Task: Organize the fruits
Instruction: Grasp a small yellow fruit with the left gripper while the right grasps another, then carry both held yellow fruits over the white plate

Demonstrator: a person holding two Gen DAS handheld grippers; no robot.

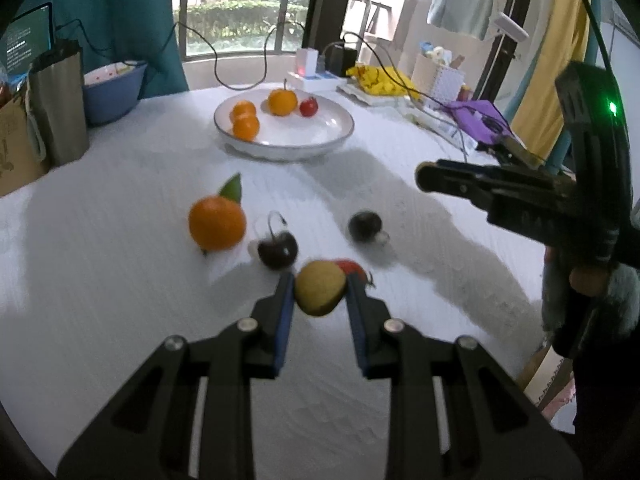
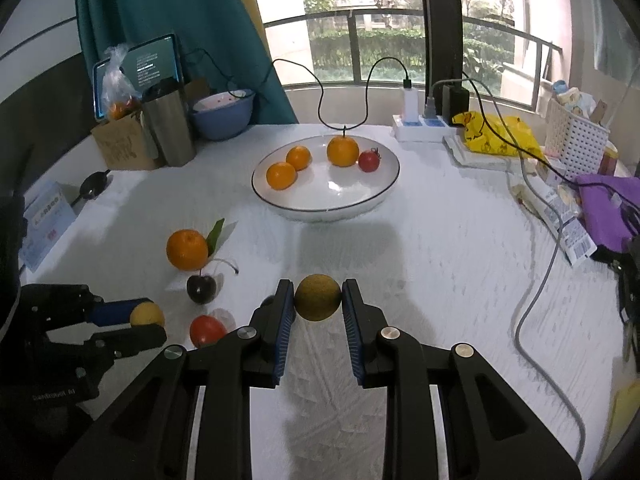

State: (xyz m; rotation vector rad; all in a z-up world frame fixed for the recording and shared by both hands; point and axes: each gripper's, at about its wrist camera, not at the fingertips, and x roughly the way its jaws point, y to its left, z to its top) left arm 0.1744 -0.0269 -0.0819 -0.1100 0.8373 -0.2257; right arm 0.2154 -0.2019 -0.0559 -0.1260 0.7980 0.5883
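A white plate [image 1: 340, 128] [image 2: 384, 192] at the table's far middle holds three oranges and a small red tomato. My left gripper [image 1: 320, 292] is shut on a yellow-brown round fruit [image 1: 320, 294]; it shows in the right wrist view [image 2: 147, 314] at lower left. My right gripper [image 2: 318, 298] is shut on a similar yellow-brown fruit [image 2: 318, 297]; it appears from the side in the left wrist view [image 1: 424, 176]. On the cloth lie an orange with a leaf [image 1: 217, 222] [image 2: 187, 249], a dark cherry [image 1: 277, 249] [image 2: 201, 289], another dark fruit [image 1: 365, 226] and a red tomato [image 1: 354, 267] [image 2: 206, 330].
A steel tumbler [image 2: 170, 124], blue bowl [image 2: 224, 114], brown box and tablet stand at the back left. A power strip [image 2: 424, 126], yellow bag [image 2: 496, 136], white basket [image 2: 576, 136], purple pouch [image 2: 608, 208] and cables crowd the right side.
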